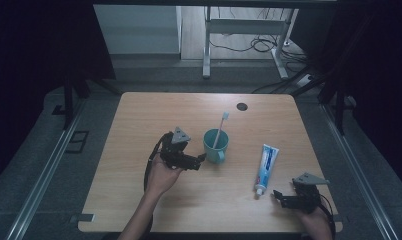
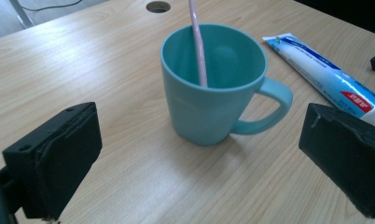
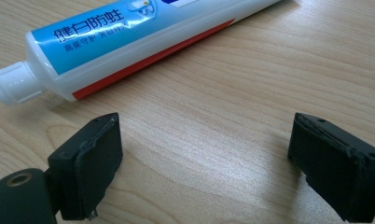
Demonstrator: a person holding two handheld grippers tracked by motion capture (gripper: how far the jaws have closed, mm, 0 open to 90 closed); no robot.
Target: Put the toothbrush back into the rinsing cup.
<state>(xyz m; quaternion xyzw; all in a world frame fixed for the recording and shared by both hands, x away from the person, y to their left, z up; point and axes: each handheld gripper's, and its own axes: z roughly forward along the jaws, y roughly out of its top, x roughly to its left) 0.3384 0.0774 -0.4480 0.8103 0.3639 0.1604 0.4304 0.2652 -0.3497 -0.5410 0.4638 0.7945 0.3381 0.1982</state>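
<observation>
Pale wood-grain table, smooth laminate, round cable hole near far edge; dim room and desk legs beyond.

Left gripper: jaws spread wide, nothing between them, just beside the teal mug on the mug's left as the high view frames it. Mug stands upright mid-table, glossy, tapering toward the base, looped handle turned toward the toothpaste tube. Toothbrush leans inside, slim pink shaft, bristle head above the rim.

Right gripper: jaws apart, empty, near the tube's white screw cap. Tube lies flat, soft plastic, blue and white print with a red stripe.

Judgement: step in hand looks like a grasp on the mug, though the toothbrush may be the target. For the mug, square the flat pads on opposite walls, clear of handle, low enough that the taper does not squeeze it upward. Close slowly; glazed surface likely slippery.
</observation>
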